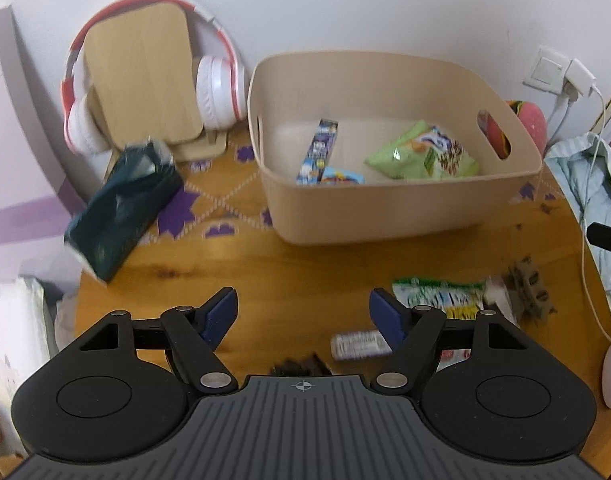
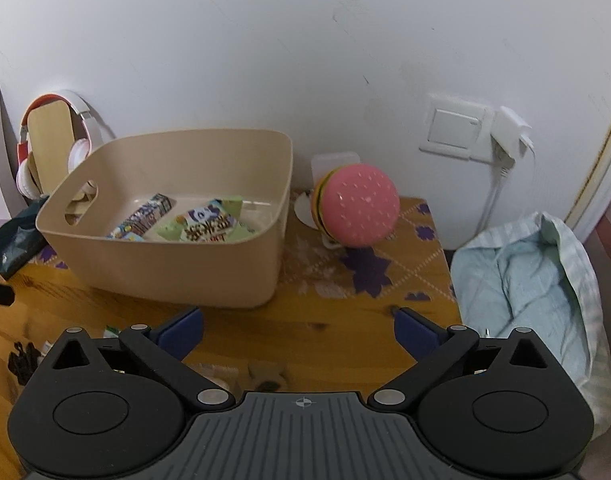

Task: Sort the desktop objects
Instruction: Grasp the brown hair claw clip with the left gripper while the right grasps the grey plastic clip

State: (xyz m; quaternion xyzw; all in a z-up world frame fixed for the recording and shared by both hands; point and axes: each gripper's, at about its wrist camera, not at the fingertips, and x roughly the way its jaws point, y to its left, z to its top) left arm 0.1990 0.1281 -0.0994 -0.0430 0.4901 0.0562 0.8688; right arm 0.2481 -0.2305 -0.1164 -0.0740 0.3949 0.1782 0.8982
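A: What did the left wrist view show?

B: The left gripper (image 1: 303, 316) hung over the wooden surface (image 1: 245, 264) with its jaws spread wide and nothing between them. Ahead of it stood the beige bin (image 1: 385, 208). Inside the bin lay a green snack bag (image 1: 423, 152), a long blue packet (image 1: 319, 150) and a small blue pack (image 1: 342, 178) touching the front wall. On the surface near the right finger lay a green and white packet (image 1: 441, 298), with a brown hair clip (image 1: 529, 292) just beside it. A small white tube (image 1: 357, 345) lay partly behind that finger. A dark green tissue pack (image 1: 123, 208) lay to the left of the bin, and the red and white headphones (image 1: 217, 88) hung on a wooden stand (image 1: 141, 76) at the wall.

A: And the right wrist view?

B: The right gripper (image 2: 299, 332) also had its jaws spread apart and held nothing. The beige bin (image 2: 173, 272) was ahead and to the left, and the green snack bag (image 2: 209, 226) and the long blue packet (image 2: 145, 216) lay on its bottom. A pink burger toy (image 2: 359, 210) stood to the right of the bin, near the wall. A light blue cloth (image 2: 525, 280) lay past the right edge of the surface. Some small things under the gripper were too blurred to name.
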